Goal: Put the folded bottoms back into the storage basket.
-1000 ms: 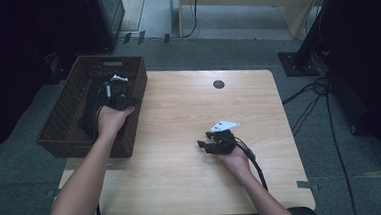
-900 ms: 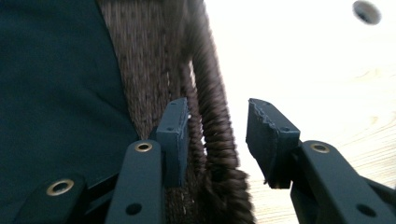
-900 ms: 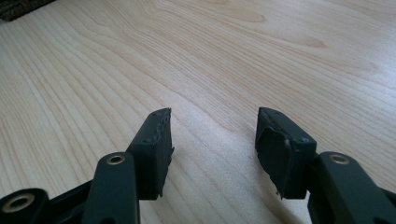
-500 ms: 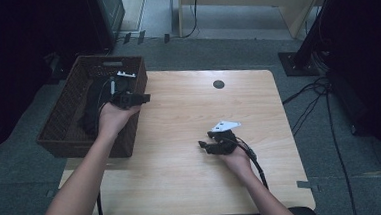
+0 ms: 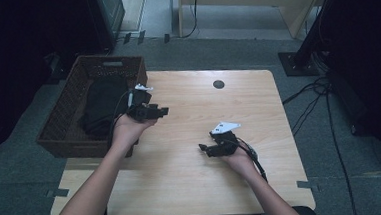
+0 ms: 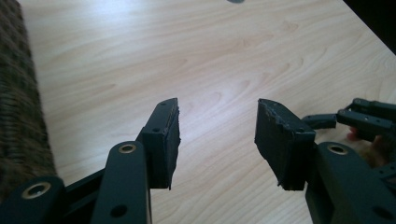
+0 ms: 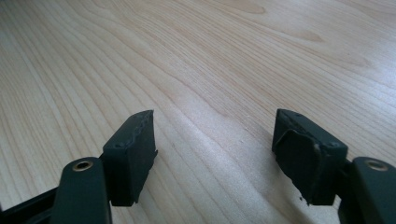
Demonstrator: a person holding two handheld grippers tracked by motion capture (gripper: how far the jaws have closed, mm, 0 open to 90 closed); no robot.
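Both forearms are bare, no sleeves. The left gripper is black with a white part on top; the right gripper bears a grey three-cornered plate. Black cables trail from both. Ridged black fingers hang on arms with brass-ringed pivots.

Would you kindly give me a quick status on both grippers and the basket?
Left gripper open, empty, jaws just widened, over table beside basket. Right gripper open, empty, also just widened. Dark cloth in basket. Nothing in the way.
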